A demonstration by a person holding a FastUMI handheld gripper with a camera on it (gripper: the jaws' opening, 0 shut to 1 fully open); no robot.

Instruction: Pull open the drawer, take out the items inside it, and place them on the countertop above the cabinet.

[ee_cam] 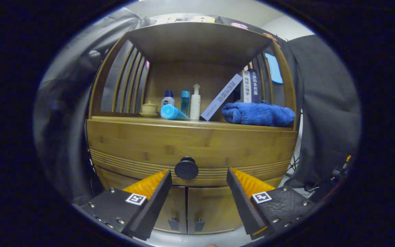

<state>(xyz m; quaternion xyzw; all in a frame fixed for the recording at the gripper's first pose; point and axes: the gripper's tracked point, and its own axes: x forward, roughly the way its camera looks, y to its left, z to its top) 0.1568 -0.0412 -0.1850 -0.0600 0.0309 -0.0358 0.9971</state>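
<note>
A wooden cabinet (190, 144) fills the scene, seen head-on from just in front of it. The gripper (199, 178) points straight at the cabinet front, level, its two fingers spread wide apart and holding nothing. The drawer (132, 147) is closed; its round dark knob (186, 168) sits just ahead of the fingers, between them but nearer the left one, and neither finger touches it. Each finger carries a small square black-and-white marker on its upper face.

Above the drawer, the countertop (122, 119) holds a row of things under a wooden shelf roof: a small lidded cup on a saucer (148, 108), a white bottle with a dark blue cap (167, 99), a light blue tube lying on its side (172, 112), a teal bottle (185, 101), a white pump bottle (195, 103), a leaning book (221, 97) and an upright book (250, 85) — both spines printed in Chinese characters — and a folded blue towel (257, 114).

Below the drawer, two cupboard doors (197, 209) are partly hidden behind the fingers. The drawer's contents are out of sight.
</note>
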